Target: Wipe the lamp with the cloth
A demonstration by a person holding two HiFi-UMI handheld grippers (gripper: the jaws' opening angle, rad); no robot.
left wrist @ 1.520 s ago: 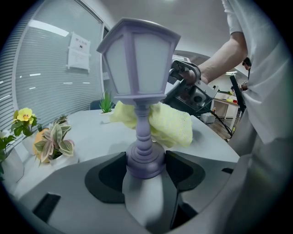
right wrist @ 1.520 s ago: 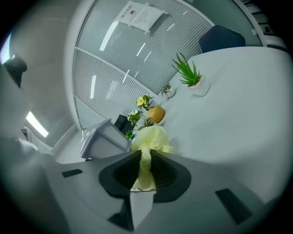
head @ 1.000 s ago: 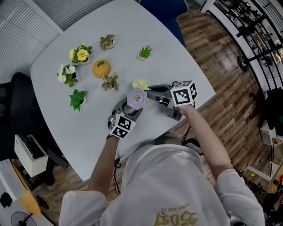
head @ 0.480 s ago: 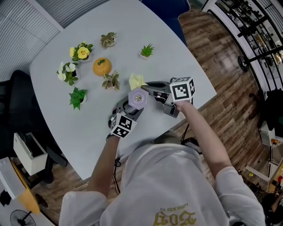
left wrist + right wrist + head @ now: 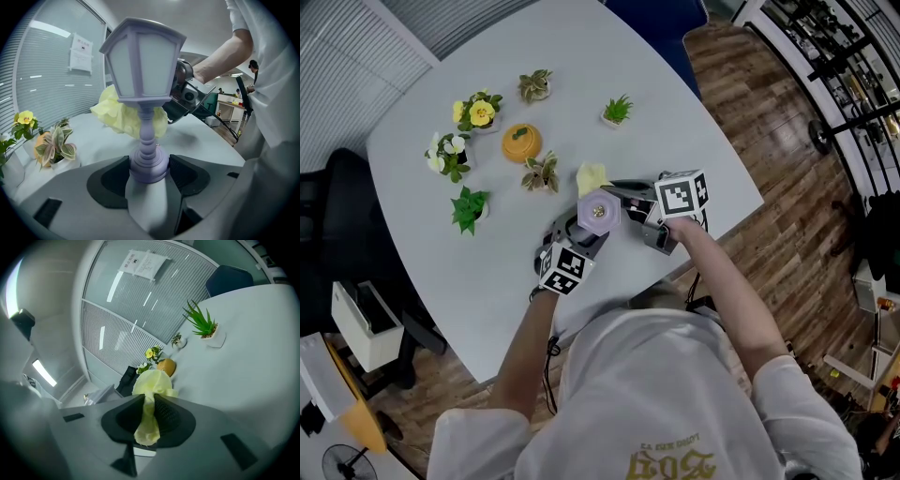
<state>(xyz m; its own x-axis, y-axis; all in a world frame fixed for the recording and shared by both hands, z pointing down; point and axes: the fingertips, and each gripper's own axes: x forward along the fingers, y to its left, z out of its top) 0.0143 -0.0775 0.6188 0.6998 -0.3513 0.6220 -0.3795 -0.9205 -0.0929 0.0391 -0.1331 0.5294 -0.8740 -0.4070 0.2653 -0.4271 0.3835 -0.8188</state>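
Observation:
A pale purple lantern-shaped lamp (image 5: 598, 212) stands upright above the white table (image 5: 478, 281). My left gripper (image 5: 581, 236) is shut on its round base (image 5: 149, 165), one pad on each side. In the left gripper view the lamp's head (image 5: 143, 61) rises in front of a yellow cloth (image 5: 117, 115). My right gripper (image 5: 617, 193) comes in from the right, shut on that cloth (image 5: 592, 177). The cloth bunches out past its jaws (image 5: 151, 383) and lies against the far side of the lamp, just under the head.
Several small potted plants stand on the far half of the table: a yellow-flowered one (image 5: 480, 112), a spiky green one (image 5: 617, 111), a variegated one (image 5: 543, 172) close behind the lamp. An orange pot (image 5: 522, 142) sits among them. The table's edge (image 5: 727, 220) runs near my right arm.
The right gripper has carried the cloth a little to the left across the back of the lamp. The left gripper and the lamp have stayed put.

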